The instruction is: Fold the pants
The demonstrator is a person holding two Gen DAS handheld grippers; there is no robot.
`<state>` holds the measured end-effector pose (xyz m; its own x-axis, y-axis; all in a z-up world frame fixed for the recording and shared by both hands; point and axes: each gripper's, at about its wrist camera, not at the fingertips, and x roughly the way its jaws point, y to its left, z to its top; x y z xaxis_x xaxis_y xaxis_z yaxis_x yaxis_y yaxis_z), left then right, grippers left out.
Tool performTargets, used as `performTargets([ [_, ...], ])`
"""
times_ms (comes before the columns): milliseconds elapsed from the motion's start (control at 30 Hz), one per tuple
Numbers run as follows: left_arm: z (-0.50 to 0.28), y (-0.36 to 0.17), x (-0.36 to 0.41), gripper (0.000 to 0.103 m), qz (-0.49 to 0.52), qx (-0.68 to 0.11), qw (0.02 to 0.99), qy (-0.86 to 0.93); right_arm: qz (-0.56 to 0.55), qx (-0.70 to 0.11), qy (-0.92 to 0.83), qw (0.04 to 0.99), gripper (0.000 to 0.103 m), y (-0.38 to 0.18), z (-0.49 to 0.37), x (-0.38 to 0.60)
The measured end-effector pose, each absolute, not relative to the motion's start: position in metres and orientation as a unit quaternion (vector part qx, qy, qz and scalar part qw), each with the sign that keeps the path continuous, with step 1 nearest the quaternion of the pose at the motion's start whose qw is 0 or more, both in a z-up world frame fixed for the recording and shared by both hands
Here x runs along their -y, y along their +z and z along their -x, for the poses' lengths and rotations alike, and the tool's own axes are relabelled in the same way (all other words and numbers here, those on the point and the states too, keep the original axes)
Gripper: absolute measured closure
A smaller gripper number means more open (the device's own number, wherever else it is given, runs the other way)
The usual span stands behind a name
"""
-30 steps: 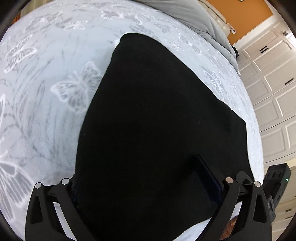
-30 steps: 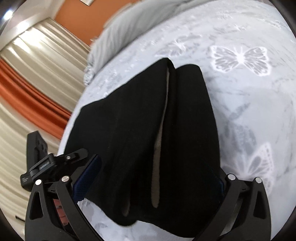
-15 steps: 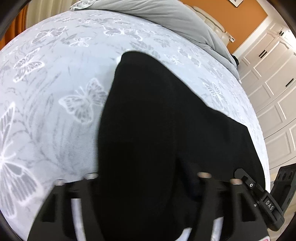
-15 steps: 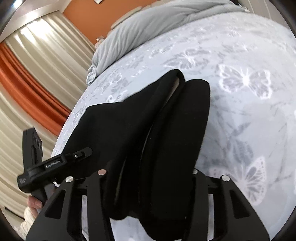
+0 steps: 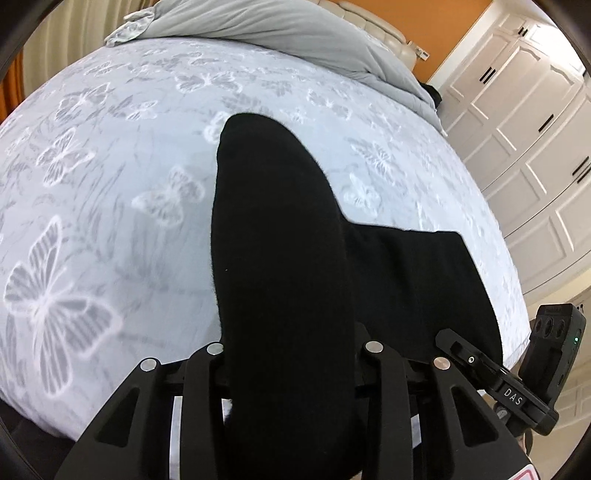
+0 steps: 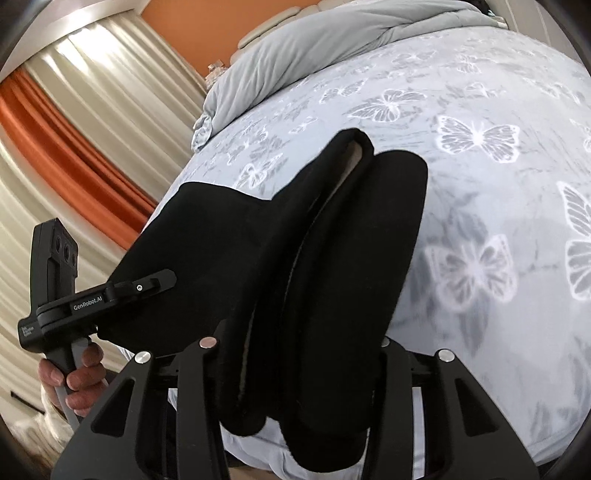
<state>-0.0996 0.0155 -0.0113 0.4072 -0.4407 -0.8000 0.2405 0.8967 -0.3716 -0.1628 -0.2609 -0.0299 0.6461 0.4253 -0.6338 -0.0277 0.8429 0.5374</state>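
The left claw is clamped on a bunched edge of the black pants, with cloth filling the whole gap between its jaws. The right claw is likewise clamped on a thick, doubled roll of the pants, whose pale inner lining shows in the crease. Each claw appears in the other's view, close beside it at the near edge of the bed.

The near part of the pants is raised off the bed; the far part lies on the butterfly-print sheet. Bare sheet extends left, right and beyond the pants. A grey duvet lies bunched along the far end. White wardrobe doors stand past the right edge and curtains past the left.
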Motion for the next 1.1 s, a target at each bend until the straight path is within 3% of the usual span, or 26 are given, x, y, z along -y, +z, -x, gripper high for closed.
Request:
performTargets([
  [400, 0.133, 0.03, -0.014, 0.073, 0.091, -0.452, 0.865, -0.2, -0.197, -0.328, 0.168, 0.909, 0.065, 0.021, 0.175, 0.221],
  [867, 0.107, 0.181, 0.012, 0.072, 0.045, -0.274, 0.939, -0.202, -0.175, -0.169, 0.183, 0.953, 0.065, 0.15, 0.139, 0.246],
  [1100, 0.068, 0.22, 0.027, 0.072, 0.034, -0.23, 0.953, -0.193, -0.174, -0.123, 0.183, 0.96, 0.065, 0.189, 0.104, 0.262],
])
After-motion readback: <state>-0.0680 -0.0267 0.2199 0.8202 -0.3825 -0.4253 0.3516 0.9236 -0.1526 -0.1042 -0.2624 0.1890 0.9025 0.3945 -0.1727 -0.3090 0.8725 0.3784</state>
